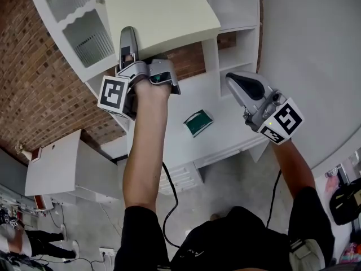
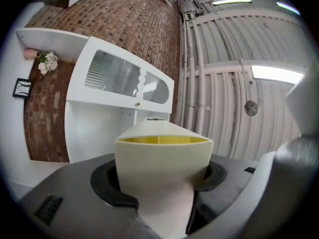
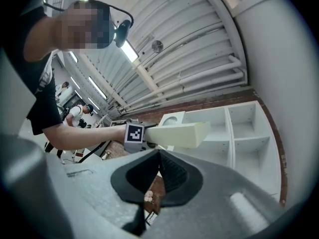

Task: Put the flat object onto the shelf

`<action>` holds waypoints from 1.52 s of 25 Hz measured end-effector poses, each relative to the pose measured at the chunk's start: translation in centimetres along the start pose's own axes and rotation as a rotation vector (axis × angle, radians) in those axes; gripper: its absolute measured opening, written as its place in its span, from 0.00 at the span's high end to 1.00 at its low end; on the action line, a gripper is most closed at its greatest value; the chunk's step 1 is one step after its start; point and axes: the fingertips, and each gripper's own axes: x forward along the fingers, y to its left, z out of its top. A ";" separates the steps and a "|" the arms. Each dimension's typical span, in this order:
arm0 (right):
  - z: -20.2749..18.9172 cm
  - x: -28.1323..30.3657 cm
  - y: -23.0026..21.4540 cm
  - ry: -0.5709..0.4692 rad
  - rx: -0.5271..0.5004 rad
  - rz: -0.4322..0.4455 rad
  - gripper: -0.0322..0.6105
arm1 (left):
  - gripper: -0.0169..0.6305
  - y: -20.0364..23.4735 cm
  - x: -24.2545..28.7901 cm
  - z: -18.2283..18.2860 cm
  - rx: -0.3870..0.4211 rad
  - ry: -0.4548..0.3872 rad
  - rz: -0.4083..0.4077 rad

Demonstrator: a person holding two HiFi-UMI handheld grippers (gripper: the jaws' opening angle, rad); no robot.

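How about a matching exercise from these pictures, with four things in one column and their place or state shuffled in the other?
Column one:
1. left tool
2. right tool
3. cream flat object
4. green packet

Column two:
A. lying on the white shelf unit
B. shut, with nothing between the jaws
C. shut on a thing
D. held up in the air by one edge

Pairs: 1-C, 2-B, 3-D, 4-A
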 end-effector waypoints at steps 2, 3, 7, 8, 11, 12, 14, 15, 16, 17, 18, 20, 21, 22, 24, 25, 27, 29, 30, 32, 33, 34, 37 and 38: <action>0.1 1.6 -0.6 0.000 -0.061 0.010 0.95 | 0.53 0.7 1.7 0.4 0.000 -0.004 0.000; 0.2 2.4 -0.9 0.001 -0.104 0.015 0.95 | 0.53 1.0 2.5 0.5 -0.002 -0.007 -0.001; 0.1 5.2 -3.0 0.010 -0.278 0.024 0.95 | 0.53 2.4 5.6 0.4 0.002 -0.024 -0.004; -0.2 5.8 -3.7 0.024 -0.302 0.021 0.95 | 0.53 2.8 6.4 0.3 0.006 -0.029 -0.003; -0.7 7.4 -6.6 0.052 -0.408 0.001 0.95 | 0.53 4.1 9.1 0.2 0.023 -0.043 -0.001; -0.6 8.3 -7.9 0.049 -0.454 -0.007 0.95 | 0.53 4.6 10.3 0.2 0.030 -0.050 0.000; -0.2 10.3 -10.8 0.025 -0.544 -0.028 0.95 | 0.53 5.7 13.0 0.6 0.043 -0.068 0.004; 0.1 11.2 -12.0 0.013 -0.589 -0.038 0.95 | 0.52 6.2 14.0 0.7 0.046 -0.077 0.004; 0.2 11.9 -13.0 0.006 -0.637 -0.048 0.92 | 0.52 6.5 14.6 0.8 0.047 -0.084 0.003; 0.2 12.3 -13.8 0.004 -0.687 -0.056 0.88 | 0.52 6.8 14.9 0.7 0.048 -0.089 0.000; 0.2 12.7 -14.4 0.004 -0.741 -0.065 0.86 | 0.52 7.0 15.1 0.7 0.048 -0.094 -0.004; 0.1 13.5 -16.0 0.014 -0.859 -0.094 0.79 | 0.52 7.2 15.6 0.5 0.052 -0.101 -0.011; 0.1 14.1 -17.0 0.024 -0.919 -0.113 0.74 | 0.52 7.3 16.1 0.5 0.056 -0.106 -0.015; 0.0 14.8 -17.9 0.033 -0.976 -0.130 0.70 | 0.52 7.4 16.6 0.5 0.060 -0.110 -0.016; -0.2 16.8 -19.6 0.053 -1.076 -0.151 0.61 | 0.52 7.7 17.8 0.8 0.060 -0.121 -0.012; -0.3 17.9 -20.3 0.063 -1.122 -0.156 0.58 | 0.52 8.0 18.5 1.2 0.056 -0.125 -0.006; -0.7 19.9 -21.3 0.080 -1.212 -0.162 0.53 | 0.52 8.6 19.7 1.8 0.048 -0.130 0.008; -1.5 21.3 -21.6 0.097 -1.292 -0.167 0.49 | 0.51 9.3 20.3 2.2 0.043 -0.126 0.021; -1.9 21.8 -21.6 0.105 -1.327 -0.171 0.47 | 0.51 9.6 20.5 2.3 0.041 -0.123 0.024; -2.6 22.7 -21.5 0.127 -1.382 -0.177 0.43 | 0.51 10.0 20.8 2.5 0.037 -0.113 0.021; -2.9 23.2 -21.6 0.141 -1.405 -0.181 0.42 | 0.51 10.1 20.9 2.5 0.035 -0.108 0.019; -3.2 23.6 -21.7 0.157 -1.427 -0.184 0.41 | 0.51 10.2 21.0 2.5 0.033 -0.104 0.016; -4.0 25.3 -21.9 0.199 -1.502 -0.188 0.39 | 0.50 10.4 21.4 2.4 0.026 -0.093 0.010; -4.3 26.0 -22.0 0.210 -1.525 -0.189 0.39 | 0.50 10.5 21.5 2.4 0.025 -0.089 0.008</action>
